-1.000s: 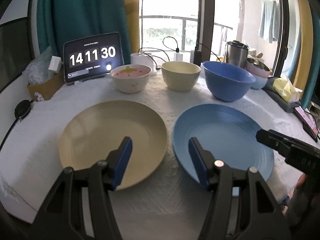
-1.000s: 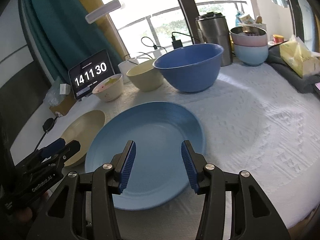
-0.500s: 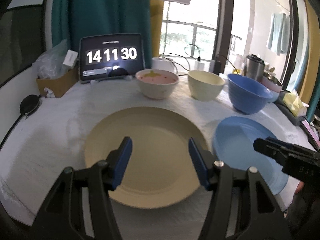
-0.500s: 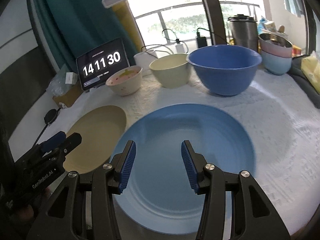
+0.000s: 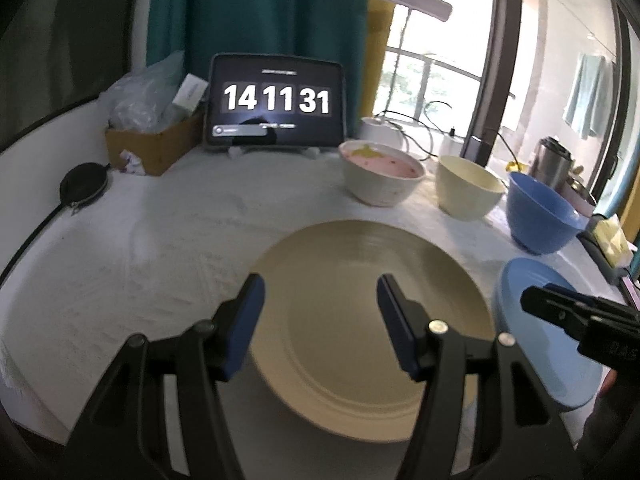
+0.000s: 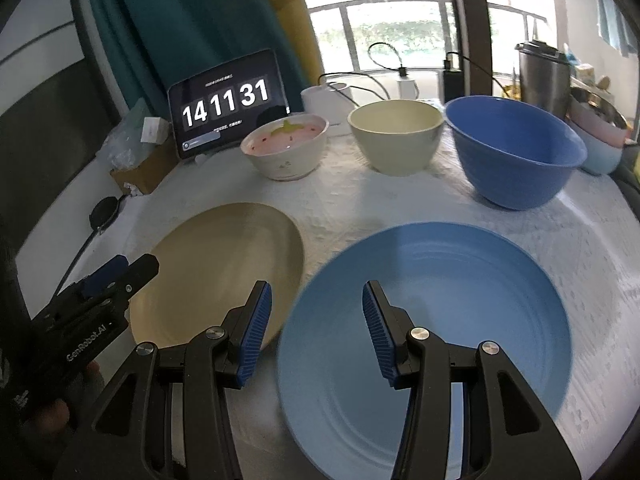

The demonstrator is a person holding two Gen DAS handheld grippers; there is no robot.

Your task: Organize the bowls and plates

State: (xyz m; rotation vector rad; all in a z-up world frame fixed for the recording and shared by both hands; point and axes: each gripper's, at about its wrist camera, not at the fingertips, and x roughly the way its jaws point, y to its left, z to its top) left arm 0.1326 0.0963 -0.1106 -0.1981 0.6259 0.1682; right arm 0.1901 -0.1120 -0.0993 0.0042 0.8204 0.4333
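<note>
A cream plate (image 5: 372, 320) lies on the white tablecloth with a blue plate (image 5: 548, 328) to its right. My left gripper (image 5: 318, 300) is open and empty, hovering over the cream plate's near left part. My right gripper (image 6: 316, 308) is open and empty over the blue plate's (image 6: 460, 320) left edge. Behind the plates stand a pink-lined white bowl (image 6: 286, 148), a cream bowl (image 6: 396, 136) and a large blue bowl (image 6: 512, 152). The left gripper (image 6: 116, 276) shows at the left of the right wrist view, the right gripper (image 5: 556, 310) at the right of the left wrist view.
A tablet clock (image 5: 276, 104) stands at the back, with a cardboard box (image 5: 152, 144) of bags to its left. A black round pouch (image 5: 82, 188) lies at the left edge. A steel canister (image 6: 544, 76), stacked pink and light blue bowls (image 6: 600, 140) and cables sit back right.
The left gripper has swung left, from between the two plates to over the cream plate. The right gripper has shifted so the blue plate sits more to its right. Both stay open.
</note>
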